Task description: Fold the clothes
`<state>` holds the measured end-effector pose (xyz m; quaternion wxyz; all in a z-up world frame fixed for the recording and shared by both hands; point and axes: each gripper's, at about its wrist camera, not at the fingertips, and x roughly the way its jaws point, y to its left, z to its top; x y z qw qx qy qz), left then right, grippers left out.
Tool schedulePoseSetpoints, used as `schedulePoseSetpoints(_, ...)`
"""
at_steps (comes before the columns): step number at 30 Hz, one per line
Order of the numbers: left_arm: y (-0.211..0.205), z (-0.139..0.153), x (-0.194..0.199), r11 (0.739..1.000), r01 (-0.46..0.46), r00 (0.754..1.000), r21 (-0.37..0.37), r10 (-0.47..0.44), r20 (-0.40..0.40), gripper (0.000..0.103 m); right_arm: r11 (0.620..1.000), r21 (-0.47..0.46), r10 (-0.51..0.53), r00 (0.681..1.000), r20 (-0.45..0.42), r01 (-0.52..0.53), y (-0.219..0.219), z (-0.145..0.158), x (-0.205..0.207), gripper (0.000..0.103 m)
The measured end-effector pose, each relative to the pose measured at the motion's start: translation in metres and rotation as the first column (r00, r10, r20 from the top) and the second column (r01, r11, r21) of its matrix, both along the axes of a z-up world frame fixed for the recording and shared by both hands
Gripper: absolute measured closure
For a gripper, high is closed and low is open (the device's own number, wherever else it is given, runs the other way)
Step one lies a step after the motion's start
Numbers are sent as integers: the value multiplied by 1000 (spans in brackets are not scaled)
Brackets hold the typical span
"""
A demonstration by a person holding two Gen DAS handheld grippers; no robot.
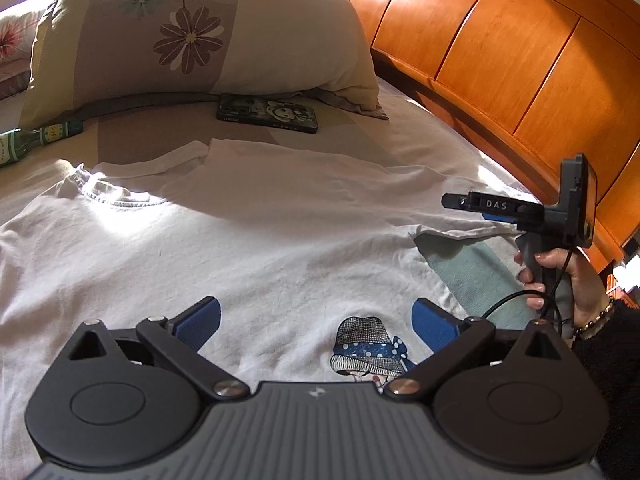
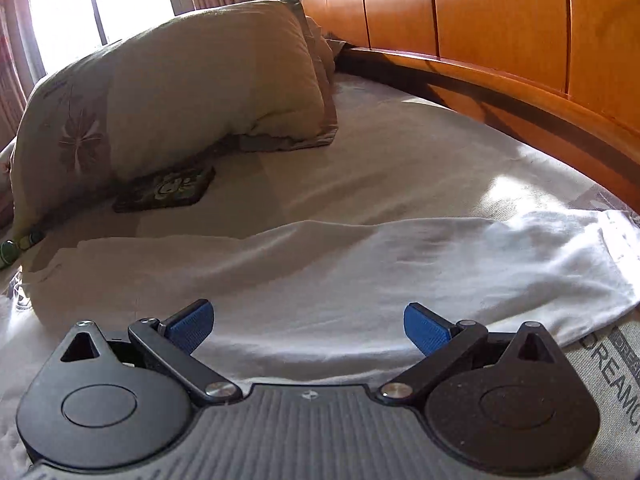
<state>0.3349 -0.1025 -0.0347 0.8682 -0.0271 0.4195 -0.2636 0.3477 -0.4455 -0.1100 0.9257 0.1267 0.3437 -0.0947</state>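
A white T-shirt [image 1: 224, 236] lies spread on the bed, collar at the upper left, with a printed figure in a hat [image 1: 368, 344] near its lower middle. My left gripper [image 1: 316, 322] hovers open just above the shirt's front, blue pads wide apart with nothing between them. The right gripper [image 1: 486, 210], held by a hand [image 1: 560, 280], sits over the shirt's right sleeve. In the right wrist view my right gripper [image 2: 308, 326] is open above the white sleeve [image 2: 440, 264], which stretches out to the right with its hem at the far right.
A large floral pillow [image 1: 192, 36] leans at the head of the bed, with a phone in a dark patterned case [image 1: 268, 114] below it. A green bottle [image 1: 28, 144] lies at the left. An orange wooden headboard [image 1: 500, 48] runs along the right.
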Motion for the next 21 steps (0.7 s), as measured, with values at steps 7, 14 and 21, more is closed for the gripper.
schedulePoseSetpoints(7, -89, -1, 100, 989, 99, 988, -108, -110, -106, 2, 989, -145, 39, 999, -23, -42, 16, -14, -1, 0)
schedulePoseSetpoints(14, -169, -73, 181, 961, 49, 921, -272, -149, -360, 2, 985, -162, 57, 998, -5, -57, 15, -17, -11, 0)
schedulePoseSetpoints(21, -166, -82, 215, 965, -91, 973, -246, 34, -229, 2, 985, -163, 59, 998, 2, -58, 16, -18, -13, 0)
